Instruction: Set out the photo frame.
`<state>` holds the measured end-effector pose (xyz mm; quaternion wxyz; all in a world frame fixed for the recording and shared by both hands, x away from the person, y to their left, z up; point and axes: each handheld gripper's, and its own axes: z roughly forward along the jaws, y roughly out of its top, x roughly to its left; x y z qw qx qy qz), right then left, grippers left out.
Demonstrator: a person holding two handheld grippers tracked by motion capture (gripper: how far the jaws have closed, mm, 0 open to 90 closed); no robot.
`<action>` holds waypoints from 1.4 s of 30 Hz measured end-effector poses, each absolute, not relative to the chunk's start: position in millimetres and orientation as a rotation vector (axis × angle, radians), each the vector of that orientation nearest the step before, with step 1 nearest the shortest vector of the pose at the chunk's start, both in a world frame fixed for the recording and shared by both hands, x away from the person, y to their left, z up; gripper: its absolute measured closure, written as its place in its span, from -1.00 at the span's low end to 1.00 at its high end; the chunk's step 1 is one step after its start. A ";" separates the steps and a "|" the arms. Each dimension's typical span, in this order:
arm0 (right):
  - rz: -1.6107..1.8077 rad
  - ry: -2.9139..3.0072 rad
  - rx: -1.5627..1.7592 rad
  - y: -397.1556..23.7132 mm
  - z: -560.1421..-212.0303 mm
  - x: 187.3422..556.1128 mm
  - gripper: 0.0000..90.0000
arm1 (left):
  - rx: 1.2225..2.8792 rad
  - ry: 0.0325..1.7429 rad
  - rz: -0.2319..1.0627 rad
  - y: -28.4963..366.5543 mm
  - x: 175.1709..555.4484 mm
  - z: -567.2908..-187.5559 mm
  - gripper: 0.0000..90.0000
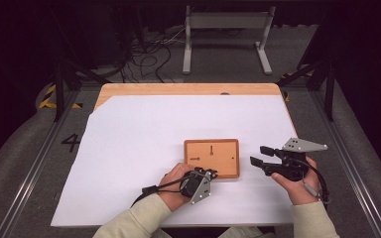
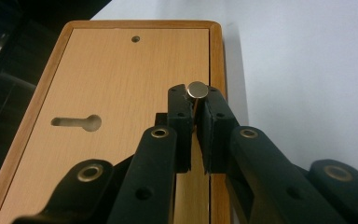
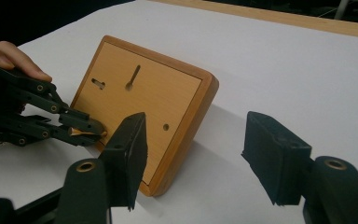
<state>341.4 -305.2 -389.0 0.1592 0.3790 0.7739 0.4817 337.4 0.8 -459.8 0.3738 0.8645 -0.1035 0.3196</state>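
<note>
Your left gripper (image 1: pixel 209 173) is clamped on a small metal pin (image 2: pixel 197 89), its round head just clear of the fingertips, held at the near edge of the wooden board (image 1: pixel 228 171) by the 7 o'clock corner. The keyhole slots (image 1: pixel 211 149) lie toward 12 o'clock from it, one long axis running toward you. Your right gripper (image 1: pixel 258 155) stands half open and empty, at the board's 3 o'clock side.
</note>
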 end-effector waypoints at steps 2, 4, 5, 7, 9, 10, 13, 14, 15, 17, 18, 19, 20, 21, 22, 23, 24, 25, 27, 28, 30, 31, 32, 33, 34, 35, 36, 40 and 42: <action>1.375 2.219 1.081 -303.0 -387.1 342.2 -0.13 | 2.217 -0.265 0.818 1.0 336.6 -460.2 0.87; 1.385 2.219 1.078 -300.1 -384.2 344.1 -0.17 | 2.215 -0.270 0.835 0.8 335.9 -460.1 0.87; 1.388 2.225 1.079 -298.3 -383.5 345.5 -0.18 | 2.216 -0.271 0.836 0.7 335.5 -460.2 0.87; 1.357 2.256 1.077 -293.1 -383.2 350.2 -0.22 | 2.220 -0.262 0.836 0.7 334.3 -460.7 0.87; 1.327 2.299 1.083 -286.8 -384.7 356.7 -0.28 | 2.220 -0.261 0.837 0.6 334.3 -460.7 0.87; 1.312 2.323 1.085 -283.6 -385.6 360.2 -0.29 | 2.213 -0.268 0.844 0.2 334.8 -460.4 0.87; 1.278 2.380 1.093 -276.7 -389.2 372.4 -0.36 | 2.217 -0.264 0.843 0.3 334.1 -460.6 0.87; 1.278 2.401 1.117 -274.3 -391.4 377.8 -0.39 | 2.216 -0.265 0.843 0.3 334.2 -460.5 0.87; 1.275 2.414 1.123 -272.9 -392.9 381.0 -0.40 | 2.213 -0.262 0.841 0.2 334.2 -460.8 0.87; 1.272 2.425 1.127 -270.1 -395.5 385.8 -0.40 | 2.214 -0.260 0.840 0.2 334.1 -460.8 0.87; 1.271 2.435 1.127 -267.7 -397.7 389.7 -0.40 | 2.213 -0.260 0.840 0.2 334.1 -460.9 0.87; 1.266 2.449 1.136 -264.8 -399.8 393.8 -0.41 | 2.214 -0.260 0.841 0.3 334.1 -460.8 0.87; 1.265 2.456 1.135 -262.7 -401.3 397.1 -0.41 | 2.213 -0.246 0.828 0.3 333.6 -461.7 0.87; 1.263 2.462 1.138 -260.3 -402.8 400.9 -0.41 | 2.212 -0.247 0.833 0.4 333.7 -461.4 0.87; 1.262 2.467 1.139 -259.1 -403.7 403.0 -0.41 | 2.212 -0.247 0.833 0.3 333.8 -461.4 0.87; 1.262 2.474 1.150 -257.4 -404.6 405.3 -0.42 | 2.211 -0.246 0.835 0.3 333.7 -461.5 0.87; 1.263 2.479 1.149 -256.0 -405.5 407.6 -0.42 | 2.211 -0.246 0.833 0.3 333.7 -461.5 0.87; 1.267 2.484 1.153 -254.2 -406.6 410.0 -0.42 | 2.211 -0.245 0.833 0.3 333.6 -461.5 0.87; 1.272 2.498 1.152 -251.4 -408.0 414.3 -0.43 | 2.211 -0.245 0.833 0.2 333.8 -461.4 0.87; 1.272 2.498 1.152 -251.4 -408.0 414.3 -0.43 | 2.211 -0.245 0.833 0.2 333.8 -461.4 0.87; 1.281 2.500 1.156 -249.7 -409.1 417.1 -0.43 | 2.211 -0.249 0.828 0.0 334.3 -461.3 0.87; 1.277 2.506 1.157 -248.2 -410.2 418.6 -0.43 | 2.209 -0.245 0.827 0.0 334.5 -461.3 0.87; 1.272 2.516 1.160 -245.5 -412.2 420.7 -0.43 | 2.209 -0.245 0.818 0.0 335.1 -461.2 0.87; 1.272 2.516 1.160 -245.5 -412.2 420.7 -0.43 | 2.209 -0.245 0.818 0.0 335.1 -461.2 0.87; 1.280 2.530 1.164 -243.3 -414.5 423.3 -0.43 | 2.208 -0.247 0.822 0.0 335.0 -461.3 0.87; 1.280 2.530 1.164 -243.3 -414.5 423.3 -0.43 | 2.208 -0.247 0.822 0.0 335.0 -461.3 0.87; 1.285 2.536 1.168 -242.4 -415.6 424.6 -0.43 | 2.203 -0.242 0.823 -0.1 334.8 -461.6 0.87; 1.286 2.554 1.177 -240.6 -417.3 427.4 -0.40 | 2.217 -0.250 0.819 0.6 335.3 -460.9 0.87; 1.268 2.557 1.172 -241.7 -416.8 427.5 -0.31 | 2.214 -0.254 0.823 0.4 335.5 -460.7 0.87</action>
